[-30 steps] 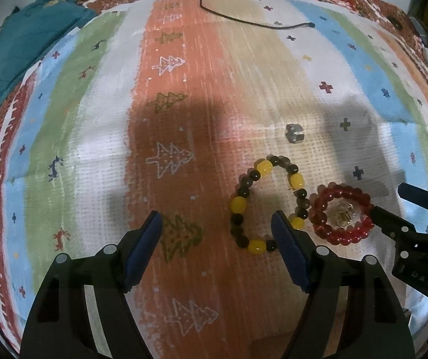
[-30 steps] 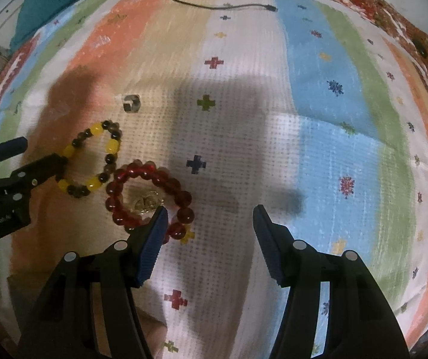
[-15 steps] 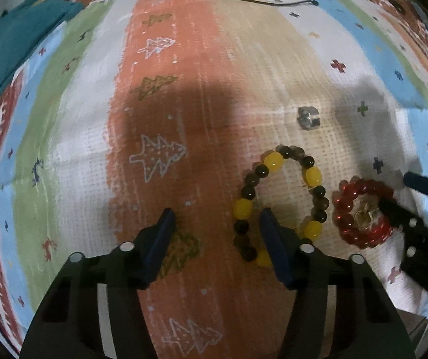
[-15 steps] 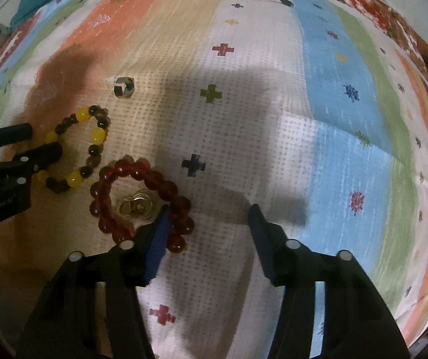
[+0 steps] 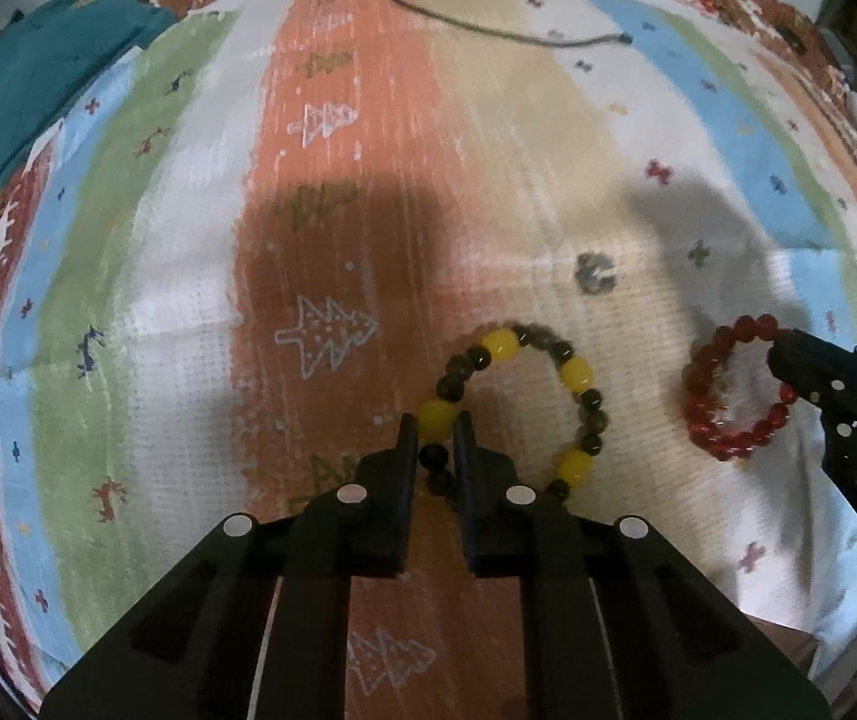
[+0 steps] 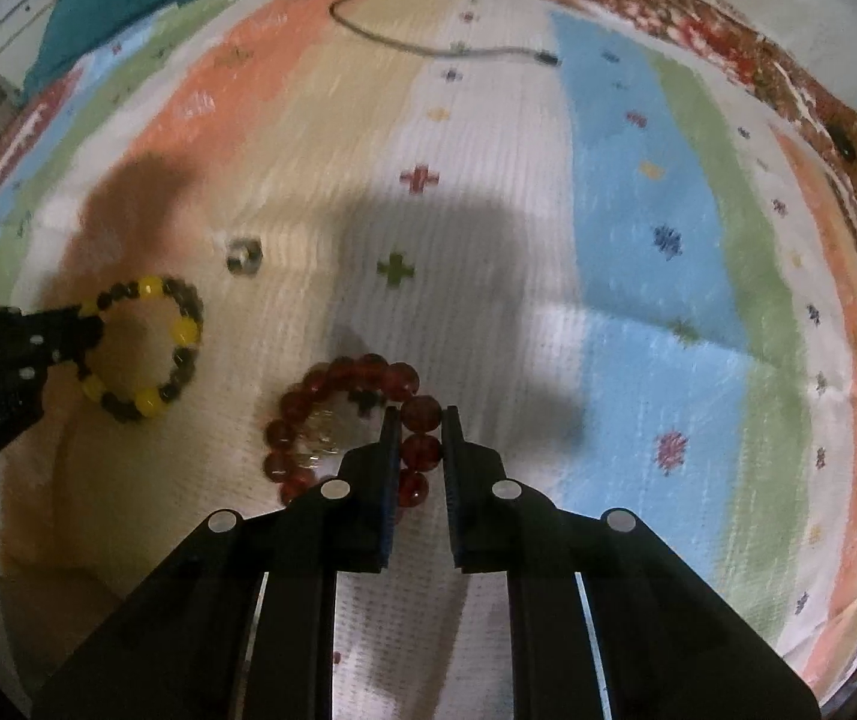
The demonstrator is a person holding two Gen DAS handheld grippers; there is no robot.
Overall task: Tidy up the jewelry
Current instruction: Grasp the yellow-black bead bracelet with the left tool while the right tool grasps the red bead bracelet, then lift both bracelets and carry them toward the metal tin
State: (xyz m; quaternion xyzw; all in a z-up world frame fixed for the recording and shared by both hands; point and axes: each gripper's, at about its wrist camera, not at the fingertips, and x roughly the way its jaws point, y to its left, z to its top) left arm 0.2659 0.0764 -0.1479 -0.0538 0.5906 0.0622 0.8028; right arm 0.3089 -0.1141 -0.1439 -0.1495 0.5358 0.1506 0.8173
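Observation:
A yellow-and-dark bead bracelet (image 5: 575, 373) lies on the striped cloth (image 5: 188, 276). My left gripper (image 5: 435, 427) is shut on its left side, with beads pinched between the jaws. It also shows in the right wrist view (image 6: 185, 330). A red bead bracelet (image 6: 332, 378) lies to its right, and my right gripper (image 6: 420, 420) is shut on its right side. A small gold piece (image 6: 323, 438) lies inside the red loop. The red bracelet also shows in the left wrist view (image 5: 722, 426).
A small silver ring (image 5: 595, 273) lies on the cloth just beyond the bracelets. A black cable (image 5: 488, 30) runs across the far side. A teal cloth (image 5: 50, 78) is bunched at the far left corner.
Both grippers have gone from wide open to shut, the left one on the yellow-and-dark bracelet and the right one on the red bracelet. The two bracelets now lie farther apart.

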